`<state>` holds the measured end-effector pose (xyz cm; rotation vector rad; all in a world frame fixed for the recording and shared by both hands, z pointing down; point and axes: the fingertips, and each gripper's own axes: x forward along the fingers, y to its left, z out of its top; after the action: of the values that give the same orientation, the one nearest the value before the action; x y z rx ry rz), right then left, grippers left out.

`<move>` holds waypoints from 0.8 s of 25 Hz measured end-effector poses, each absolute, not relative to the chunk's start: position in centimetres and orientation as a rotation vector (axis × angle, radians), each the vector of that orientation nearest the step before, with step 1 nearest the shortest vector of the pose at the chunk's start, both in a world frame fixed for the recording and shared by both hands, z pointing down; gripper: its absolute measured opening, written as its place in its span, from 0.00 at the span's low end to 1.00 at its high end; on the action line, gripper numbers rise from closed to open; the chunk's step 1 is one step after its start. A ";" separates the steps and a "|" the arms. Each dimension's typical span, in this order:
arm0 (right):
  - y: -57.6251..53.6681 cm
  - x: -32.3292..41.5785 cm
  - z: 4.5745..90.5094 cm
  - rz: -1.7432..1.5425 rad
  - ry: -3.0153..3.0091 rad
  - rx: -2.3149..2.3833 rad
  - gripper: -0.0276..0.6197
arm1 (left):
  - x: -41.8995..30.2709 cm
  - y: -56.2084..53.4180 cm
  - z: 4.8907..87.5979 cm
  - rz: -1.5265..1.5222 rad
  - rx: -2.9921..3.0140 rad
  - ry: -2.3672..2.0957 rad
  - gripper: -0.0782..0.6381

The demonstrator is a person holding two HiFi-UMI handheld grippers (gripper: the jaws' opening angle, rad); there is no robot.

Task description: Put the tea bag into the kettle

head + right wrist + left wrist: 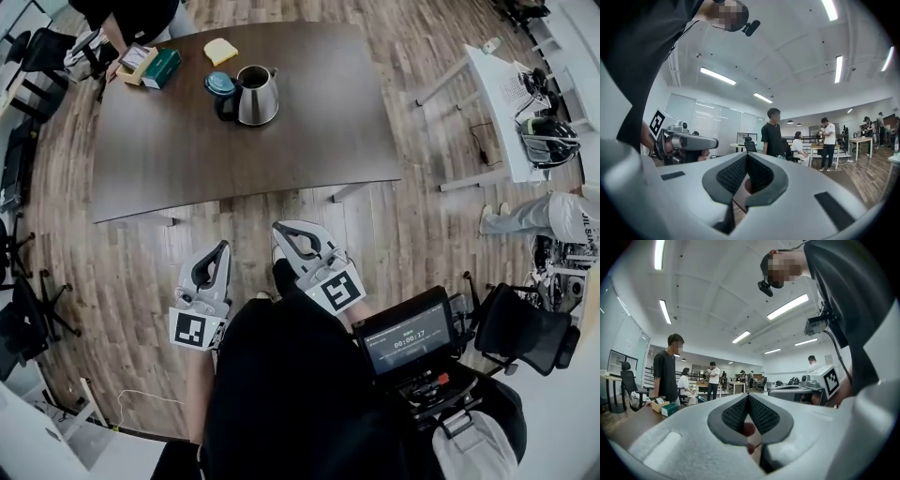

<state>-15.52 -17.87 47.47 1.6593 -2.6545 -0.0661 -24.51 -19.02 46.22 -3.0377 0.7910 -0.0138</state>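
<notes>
The steel kettle [255,94] stands open on the dark wooden table [309,131], its round blue lid [220,84] lying just left of it. A yellow flat packet [220,52], a green box [161,67] and a small open carton [138,62] lie at the table's far side. I cannot pick out a single tea bag. My left gripper [223,246] and right gripper [278,228] are held low over the floor, well short of the table. Both are shut with nothing between the jaws, as the left gripper [748,397] and right gripper [746,154] show in their own views.
A person [131,14] stands at the table's far left corner, by the boxes. Black office chairs [23,309] line the left side. A white desk [511,103] stands at the right. A black device with a lit screen [408,342] hangs at my right hip.
</notes>
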 end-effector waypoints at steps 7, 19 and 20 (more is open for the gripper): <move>-11.4 -20.1 46.4 -0.052 -2.598 1.660 0.05 | -30.7 -13.3 46.3 0.016 -3.047 0.799 0.11; 0.0 -26.5 45.4 -0.113 -2.483 1.728 0.05 | -38.1 -3.4 47.6 0.039 -3.060 0.695 0.11; 0.4 -26.5 45.1 -0.125 -2.484 1.737 0.05 | -38.1 -2.9 47.6 0.035 -3.053 0.684 0.11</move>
<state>-26.54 0.39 45.09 1.7374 -2.4841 -0.1251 -38.07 -2.93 47.56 -3.0527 0.6842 0.0353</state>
